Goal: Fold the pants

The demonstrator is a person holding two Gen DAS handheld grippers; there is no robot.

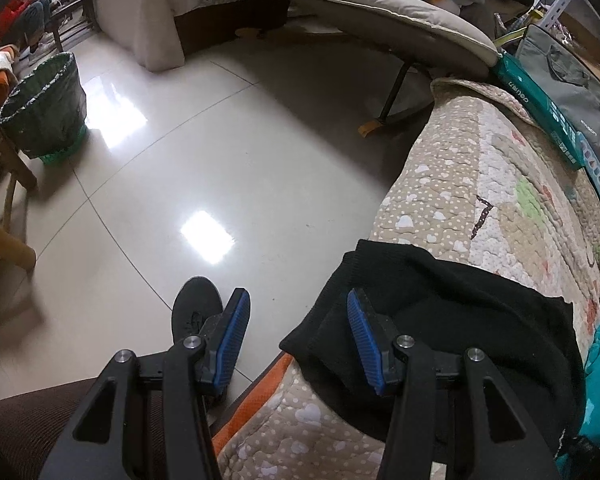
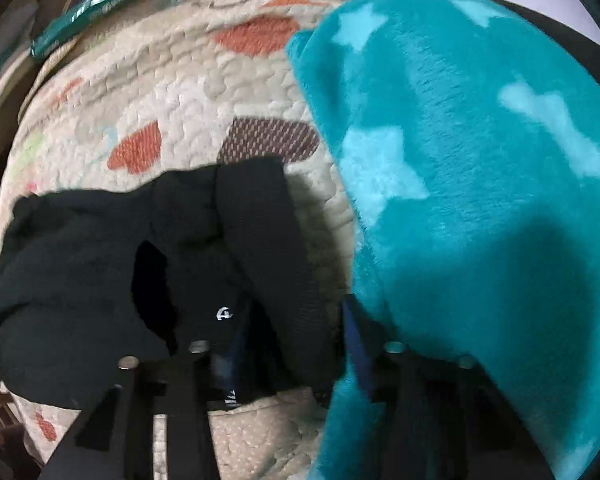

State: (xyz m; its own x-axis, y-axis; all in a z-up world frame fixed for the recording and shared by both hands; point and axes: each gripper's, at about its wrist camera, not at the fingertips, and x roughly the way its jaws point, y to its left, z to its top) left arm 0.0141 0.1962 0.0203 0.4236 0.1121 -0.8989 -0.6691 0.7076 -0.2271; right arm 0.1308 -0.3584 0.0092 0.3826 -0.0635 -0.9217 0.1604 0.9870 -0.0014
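Note:
Black pants (image 1: 440,320) lie bunched across a quilted, heart-patterned sofa cover (image 1: 480,184). My left gripper (image 1: 298,332) is open at the pants' left edge. Its right blue pad (image 1: 362,340) hovers over the fabric and its left pad (image 1: 232,336) hangs over the floor; nothing is pinched. In the right wrist view the black pants (image 2: 100,260) show a small white logo, and a thick fold (image 2: 268,248) runs down between the fingers of my right gripper (image 2: 292,344). The pads stand apart from that fold. A teal star blanket (image 2: 480,160) drapes over the right finger.
A shiny tiled floor (image 1: 220,140) lies left of the sofa, with a person's black shoe (image 1: 194,308) just below the left gripper. A lined waste bin (image 1: 44,108) and wooden chair legs (image 1: 8,160) stand far left. A teal box (image 1: 540,112) and a grey bag (image 1: 564,68) sit beyond the quilt.

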